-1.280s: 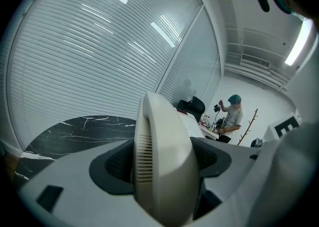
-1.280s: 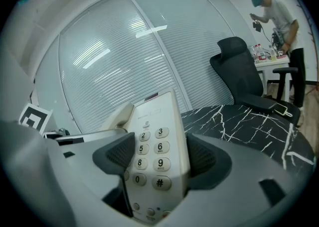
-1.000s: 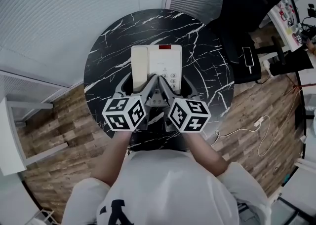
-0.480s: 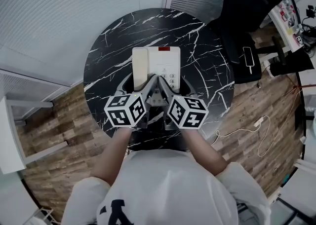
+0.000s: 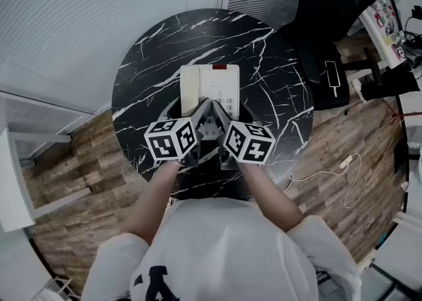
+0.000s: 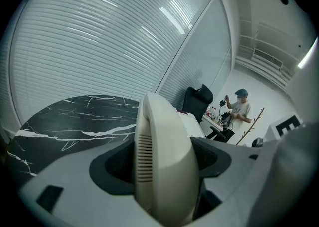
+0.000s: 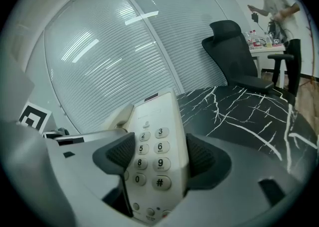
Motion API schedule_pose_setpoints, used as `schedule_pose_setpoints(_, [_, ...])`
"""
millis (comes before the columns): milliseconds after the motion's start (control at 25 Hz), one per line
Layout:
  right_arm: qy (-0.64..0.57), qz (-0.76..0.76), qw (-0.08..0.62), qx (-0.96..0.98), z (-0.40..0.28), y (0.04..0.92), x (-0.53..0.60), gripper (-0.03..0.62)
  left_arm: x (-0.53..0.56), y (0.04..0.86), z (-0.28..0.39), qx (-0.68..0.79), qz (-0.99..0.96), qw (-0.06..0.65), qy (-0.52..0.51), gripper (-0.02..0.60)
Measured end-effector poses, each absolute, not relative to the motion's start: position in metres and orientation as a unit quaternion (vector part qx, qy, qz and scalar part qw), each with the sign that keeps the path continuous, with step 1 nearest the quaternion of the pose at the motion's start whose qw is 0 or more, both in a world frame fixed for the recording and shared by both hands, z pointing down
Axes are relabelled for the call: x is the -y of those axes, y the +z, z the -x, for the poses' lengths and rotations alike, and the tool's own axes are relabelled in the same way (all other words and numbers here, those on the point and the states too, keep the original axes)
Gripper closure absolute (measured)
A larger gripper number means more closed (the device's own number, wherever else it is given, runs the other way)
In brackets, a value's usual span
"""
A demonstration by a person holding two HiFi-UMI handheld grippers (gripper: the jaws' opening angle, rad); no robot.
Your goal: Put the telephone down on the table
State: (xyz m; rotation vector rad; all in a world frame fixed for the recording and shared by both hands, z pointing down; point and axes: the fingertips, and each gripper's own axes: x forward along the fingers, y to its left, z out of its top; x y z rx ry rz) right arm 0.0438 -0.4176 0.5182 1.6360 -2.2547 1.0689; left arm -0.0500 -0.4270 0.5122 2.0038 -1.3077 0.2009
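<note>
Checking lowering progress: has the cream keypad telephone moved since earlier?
Yes. The cream keypad telephone shrank and drew back from the far rim of the black marble table, suggesting descent.

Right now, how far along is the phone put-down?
Done: phone is over the table. In hand: left gripper clamps its handset side, right gripper its keypad side. Left: contact with the table can't be told; then open both and pull back.

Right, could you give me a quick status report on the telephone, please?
Left gripper shut on the telephone, handset side; right gripper shut on its keypad side. Phone over the marble table, touchdown not confirmed. Nothing in the way.
</note>
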Motion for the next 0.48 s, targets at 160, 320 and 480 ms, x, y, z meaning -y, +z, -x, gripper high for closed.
schedule_pose_setpoints(160, [0.364, -0.547, 0.087, 0.749, -0.044, 0.528, 0.418, 0.267, 0.428, 0.523, 0.049, 0.506, -0.774, 0.372, 0.083, 0.229])
schedule_pose_setpoints(320, [0.371, -0.548, 0.095, 0.744, -0.045, 0.538, 0.419, 0.267, 0.428, 0.534, 0.049, 0.504, -0.769, 0.382, 0.090, 0.229])
schedule_pose_setpoints(480, [0.379, -0.547, 0.103, 0.739, -0.045, 0.548, 0.417, 0.267, 0.427, 0.544, 0.049, 0.503, -0.764, 0.392, 0.097, 0.229])
